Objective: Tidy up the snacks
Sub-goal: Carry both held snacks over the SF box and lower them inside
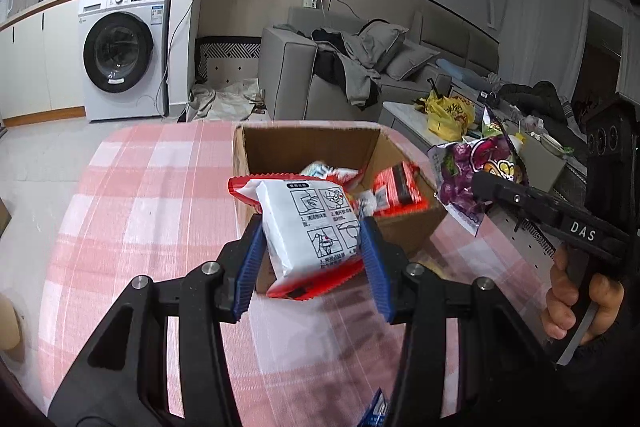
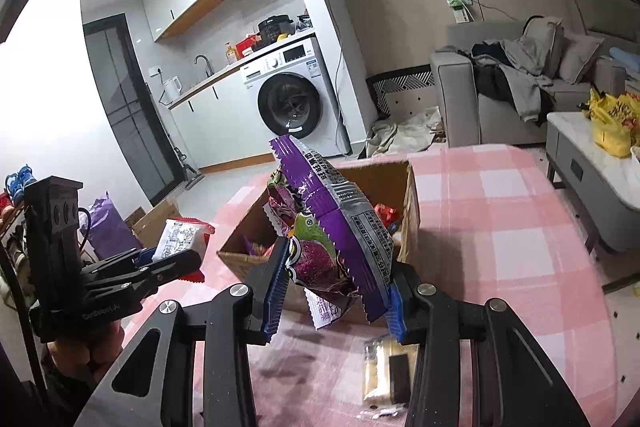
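Note:
My left gripper [image 1: 314,259] is shut on a red and white snack packet [image 1: 308,227] and holds it just in front of the open cardboard box [image 1: 280,147], above the pink checked tablecloth [image 1: 140,207]. My right gripper [image 2: 336,291] is shut on a purple snack bag [image 2: 340,227] and holds it over the near edge of the box [image 2: 412,195]. The box holds several red and white packets [image 1: 396,191]. From the left wrist view, the right gripper's fingers [image 1: 520,199] and purple bag [image 1: 472,175] hang at the box's right side.
A wafer packet [image 2: 386,375] lies on the cloth below my right gripper. A blue packet corner [image 1: 376,411] shows under my left gripper. A coffee table with a yellow bag [image 2: 612,123] stands to the right, with a grey sofa [image 1: 320,67] and a washing machine [image 1: 120,51] behind.

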Action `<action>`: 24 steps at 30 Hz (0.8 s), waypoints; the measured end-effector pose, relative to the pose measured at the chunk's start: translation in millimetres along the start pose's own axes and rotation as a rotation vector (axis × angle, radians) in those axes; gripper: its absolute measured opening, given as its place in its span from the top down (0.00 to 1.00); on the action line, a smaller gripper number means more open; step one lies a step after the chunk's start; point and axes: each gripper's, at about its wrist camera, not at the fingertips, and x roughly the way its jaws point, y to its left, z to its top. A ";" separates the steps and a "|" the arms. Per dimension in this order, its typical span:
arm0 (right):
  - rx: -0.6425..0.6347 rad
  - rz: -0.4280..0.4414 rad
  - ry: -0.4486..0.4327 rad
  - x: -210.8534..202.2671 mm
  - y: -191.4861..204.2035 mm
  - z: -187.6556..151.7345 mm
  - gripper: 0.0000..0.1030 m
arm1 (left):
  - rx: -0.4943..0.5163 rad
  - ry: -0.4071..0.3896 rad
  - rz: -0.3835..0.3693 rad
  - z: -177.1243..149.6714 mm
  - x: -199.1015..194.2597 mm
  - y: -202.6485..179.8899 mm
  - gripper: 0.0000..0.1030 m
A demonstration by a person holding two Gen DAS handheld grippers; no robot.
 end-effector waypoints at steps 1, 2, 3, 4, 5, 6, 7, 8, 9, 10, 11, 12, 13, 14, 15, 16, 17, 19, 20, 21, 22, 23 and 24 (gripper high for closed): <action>-0.001 0.001 0.001 -0.2 1.1 1.6 0.60 | 0.000 -0.005 0.000 3.3 1.7 1.0 0.57; -0.004 0.001 -0.001 -0.4 2.6 3.3 0.60 | -0.001 -0.009 -0.003 7.3 3.2 0.6 0.57; -0.008 0.000 -0.002 0.8 3.2 7.2 0.60 | -0.001 -0.012 -0.006 10.0 4.4 0.8 0.57; -0.012 -0.002 -0.004 1.5 3.7 8.6 0.60 | 0.002 -0.016 -0.010 12.7 5.5 0.5 0.57; -0.011 -0.001 -0.006 2.3 4.1 10.4 0.60 | 0.002 -0.020 -0.011 16.1 9.2 -1.1 0.57; -0.005 -0.001 -0.007 3.8 3.8 12.2 0.60 | 0.002 -0.023 -0.012 18.1 11.0 -1.5 0.57; 0.000 -0.003 -0.004 5.8 3.0 14.8 0.60 | 0.001 -0.024 -0.014 20.4 13.7 -2.0 0.57; 0.005 -0.002 -0.003 8.1 2.7 17.8 0.60 | -0.001 -0.025 -0.013 24.4 17.8 -2.0 0.57; 0.009 0.000 -0.004 10.2 1.6 21.2 0.60 | -0.002 -0.025 -0.013 26.5 19.8 -2.2 0.57; 0.012 0.000 -0.004 11.7 1.4 23.4 0.60 | -0.003 -0.029 -0.013 28.9 22.2 -2.6 0.57; 0.016 -0.002 -0.005 13.2 1.3 26.3 0.60 | -0.002 -0.032 -0.011 31.9 26.2 -3.6 0.57; 0.019 0.001 -0.005 15.1 1.5 28.2 0.60 | -0.001 -0.032 -0.008 33.8 29.0 -4.2 0.57; 0.022 0.005 -0.003 17.6 1.4 30.6 0.60 | -0.001 -0.030 -0.003 36.3 32.9 -4.9 0.57; 0.028 0.008 0.000 20.0 1.4 32.5 0.60 | -0.001 -0.030 0.000 37.8 38.1 -5.6 0.57; 0.029 0.008 0.004 24.0 0.1 36.2 0.60 | 0.001 -0.029 0.000 39.2 41.1 -6.5 0.57; 0.030 0.007 0.007 27.3 -0.6 37.6 0.60 | 0.006 -0.030 0.003 40.9 45.3 -7.8 0.57; 0.034 0.007 0.014 31.1 -0.7 38.6 0.60 | 0.007 -0.031 0.006 42.2 49.6 -8.6 0.57; 0.046 0.011 0.027 40.3 -3.9 41.5 0.60 | 0.014 -0.025 0.016 44.5 58.8 -9.8 0.57; 0.055 0.014 0.034 44.5 -4.2 42.1 0.60 | 0.017 -0.021 0.021 45.7 64.5 -9.4 0.57; 0.060 0.016 0.037 48.8 -5.8 44.2 0.60 | 0.023 -0.017 0.024 46.2 68.7 -10.1 0.57; 0.068 0.018 0.043 52.8 -6.0 44.7 0.60 | 0.029 -0.017 0.029 46.6 73.9 -10.7 0.57; 0.075 0.017 0.049 56.9 -6.8 45.6 0.60 | 0.030 -0.016 0.034 48.0 79.4 -10.5 0.57; 0.081 0.017 0.053 60.3 -8.2 46.1 0.60 | 0.030 -0.011 0.038 48.7 84.4 -10.6 0.57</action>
